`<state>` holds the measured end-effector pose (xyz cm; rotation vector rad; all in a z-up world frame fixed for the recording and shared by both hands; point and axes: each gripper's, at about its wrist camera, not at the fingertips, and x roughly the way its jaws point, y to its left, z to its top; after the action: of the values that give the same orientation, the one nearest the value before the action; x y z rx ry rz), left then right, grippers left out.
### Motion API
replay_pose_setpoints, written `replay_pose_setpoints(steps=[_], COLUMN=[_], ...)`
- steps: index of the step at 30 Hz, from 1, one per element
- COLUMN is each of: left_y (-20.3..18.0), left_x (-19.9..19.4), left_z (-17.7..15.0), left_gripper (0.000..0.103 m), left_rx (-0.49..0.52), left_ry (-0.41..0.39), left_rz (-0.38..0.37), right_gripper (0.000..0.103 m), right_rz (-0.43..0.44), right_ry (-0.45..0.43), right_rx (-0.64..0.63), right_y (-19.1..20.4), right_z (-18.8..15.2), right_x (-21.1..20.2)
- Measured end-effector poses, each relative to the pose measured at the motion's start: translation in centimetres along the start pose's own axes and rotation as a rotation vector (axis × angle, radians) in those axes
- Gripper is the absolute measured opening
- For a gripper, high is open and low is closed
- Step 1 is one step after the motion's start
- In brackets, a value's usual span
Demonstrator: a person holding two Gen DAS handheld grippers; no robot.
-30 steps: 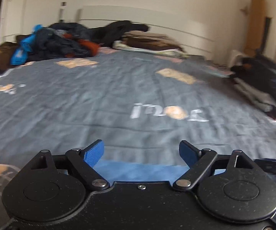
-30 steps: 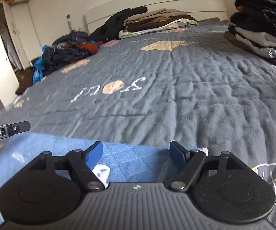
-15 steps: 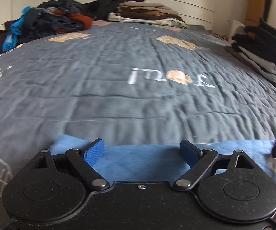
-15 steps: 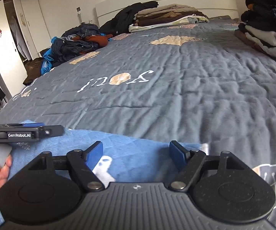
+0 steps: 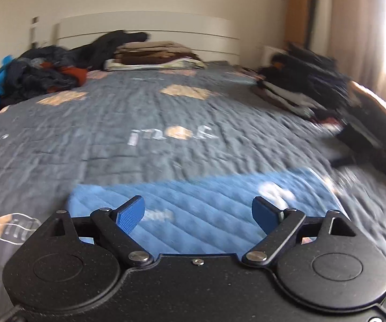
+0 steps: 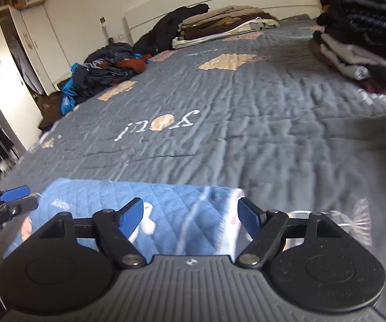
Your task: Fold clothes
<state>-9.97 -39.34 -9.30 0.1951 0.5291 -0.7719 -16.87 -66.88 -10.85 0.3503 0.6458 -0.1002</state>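
Note:
A light blue quilted garment (image 5: 203, 201) with white prints lies folded flat on the grey bedspread (image 5: 166, 123), close to me. It also shows in the right wrist view (image 6: 144, 201). My left gripper (image 5: 198, 216) is open and empty just above the garment's near part. My right gripper (image 6: 190, 217) is open and empty above the garment's right half. The left gripper's blue fingertip (image 6: 14, 191) shows at the left edge of the right wrist view, beside the garment's left end.
A loose heap of dark, blue and rust clothes (image 5: 32, 77) lies at the far left. A folded brown and beige stack (image 5: 150, 53) sits by the white headboard (image 5: 150, 29). A tall folded dark stack (image 6: 361, 37) stands on the bed's right side.
Both grippers have lifted and drawn back, so more of the blue garment shows in front of them. The left wrist view has swung right and is blurred.

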Motion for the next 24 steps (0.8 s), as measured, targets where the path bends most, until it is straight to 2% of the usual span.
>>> replay_pose_setpoints(steps=[4, 6, 10, 15, 19, 24], left_y=[-7.6, -10.4, -12.8, -14.5, -16.1, -17.6], left_x=[-0.6, -0.7, -0.4, -0.3, 0.1, 0.5], left_z=[-2.8, -4.0, -5.3, -5.3, -5.7, -6.3], left_gripper=[0.086, 0.081, 0.061, 0.043, 0.041, 0.041], left_rx=[0.279, 0.374, 0.403, 0.453, 0.521, 0.580], left_ry=[0.001, -0.005, 0.015, -0.005, 0.006, 0.014], left_rz=[-0.071, -0.108, -0.170, -0.178, -0.199, -0.204], right_gripper=[0.079, 0.080, 0.081, 0.081, 0.081, 0.081], right_rz=[-0.140, -0.141, -0.092, -0.042, -0.055, -0.029], right_ry=[-0.034, -0.036, -0.013, -0.008, -0.014, -0.015], right_rx=[-0.018, -0.018, -0.041, -0.035, -0.027, -0.015], right_y=[0.1, 0.2, 0.7, 0.9, 0.5, -0.3], right_z=[-1.3, -2.5, -4.1, -6.4, -7.9, -8.9], right_x=[-3.8, -5.1, -7.0, -9.1, -10.2, -11.0])
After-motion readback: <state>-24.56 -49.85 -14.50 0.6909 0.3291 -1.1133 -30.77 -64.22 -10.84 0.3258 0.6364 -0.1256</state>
